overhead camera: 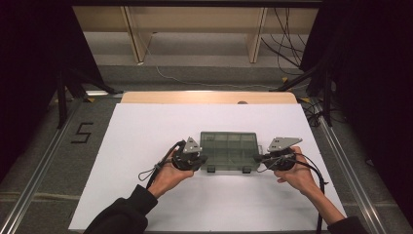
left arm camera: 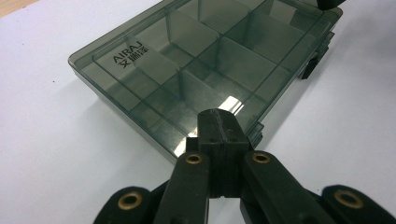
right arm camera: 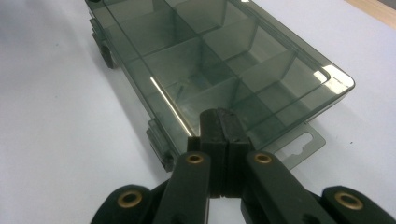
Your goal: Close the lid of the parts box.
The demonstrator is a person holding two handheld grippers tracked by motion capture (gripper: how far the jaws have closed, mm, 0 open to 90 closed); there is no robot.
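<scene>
We see a flat rectangular organiser box of smoky grey-green clear plastic [overhead camera: 228,150] lying near the middle of the white-covered worktop [overhead camera: 146,131], its lid down and its inner dividers showing through as a grid of compartments. The left tool [overhead camera: 200,159] sits at the box's nine o'clock end, held in the person's left hand [overhead camera: 170,176], and the right tool [overhead camera: 258,158] at the three o'clock end, held in the right hand [overhead camera: 298,176]. In the left gripper view the left tool [left arm camera: 218,122] has its two black jaws pressed flat together with nothing between them, the tip just at the near corner of the box [left arm camera: 205,60], where white lettering marks the lid; whether it touches we cannot tell. In the right gripper view the right tool [right arm camera: 218,120] is likewise fully closed and empty, its tip over the box's [right arm camera: 219,51] near edge, beside a clear hang tab [right arm camera: 301,144] at about four o'clock. Two dark latches [overhead camera: 229,169] sit on the box's six o'clock side.
</scene>
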